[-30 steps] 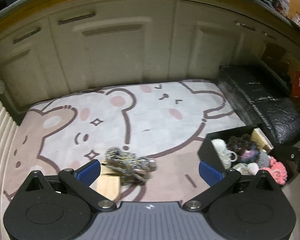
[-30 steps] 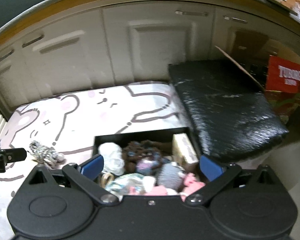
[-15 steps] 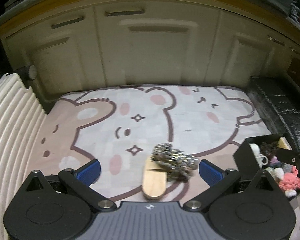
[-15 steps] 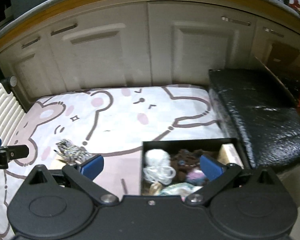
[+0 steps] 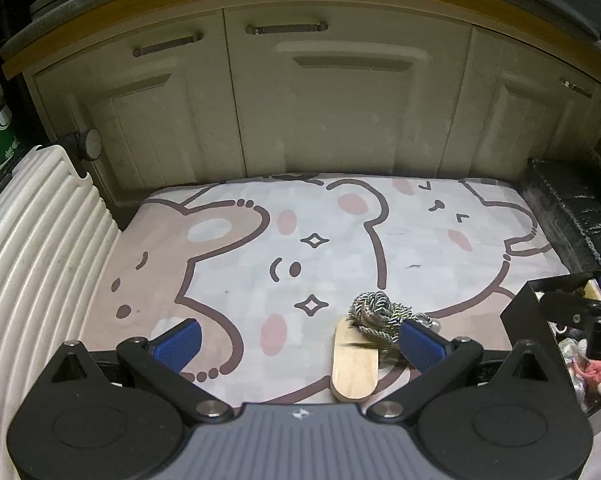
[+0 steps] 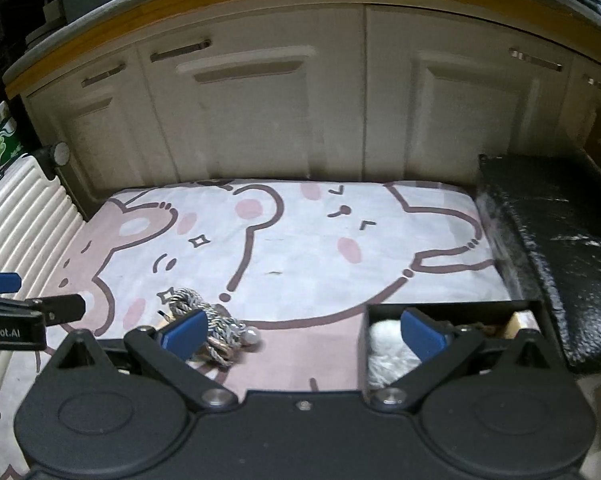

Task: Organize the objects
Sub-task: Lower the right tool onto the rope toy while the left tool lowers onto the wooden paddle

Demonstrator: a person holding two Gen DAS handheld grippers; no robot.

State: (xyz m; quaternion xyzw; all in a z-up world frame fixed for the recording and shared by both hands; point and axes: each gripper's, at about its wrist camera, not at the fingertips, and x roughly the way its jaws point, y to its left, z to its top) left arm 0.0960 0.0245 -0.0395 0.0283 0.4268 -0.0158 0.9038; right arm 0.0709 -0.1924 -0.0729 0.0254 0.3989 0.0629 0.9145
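Observation:
A grey-and-white twisted rope bundle (image 5: 380,314) lies on a flat wooden paddle (image 5: 354,364) on the cartoon bear mat (image 5: 260,240). My left gripper (image 5: 298,340) is open and empty, its right fingertip beside the rope. The rope also shows in the right wrist view (image 6: 208,332), behind the right gripper's left fingertip. A black box (image 6: 452,308) holds yarn balls and small items; it also shows at the left wrist view's right edge (image 5: 528,316). My right gripper (image 6: 302,332) is open and empty, between the rope and the box.
Cream cabinet doors (image 5: 320,100) stand behind the mat. A white ribbed panel (image 5: 32,260) lies at the left. A black padded cushion (image 6: 560,248) lies at the right. The left gripper's body shows in the right wrist view (image 6: 24,316).
Both grippers have swung left and pulled back. The box has slid to the right in both views. The rope and paddle now sit right of centre before the left gripper.

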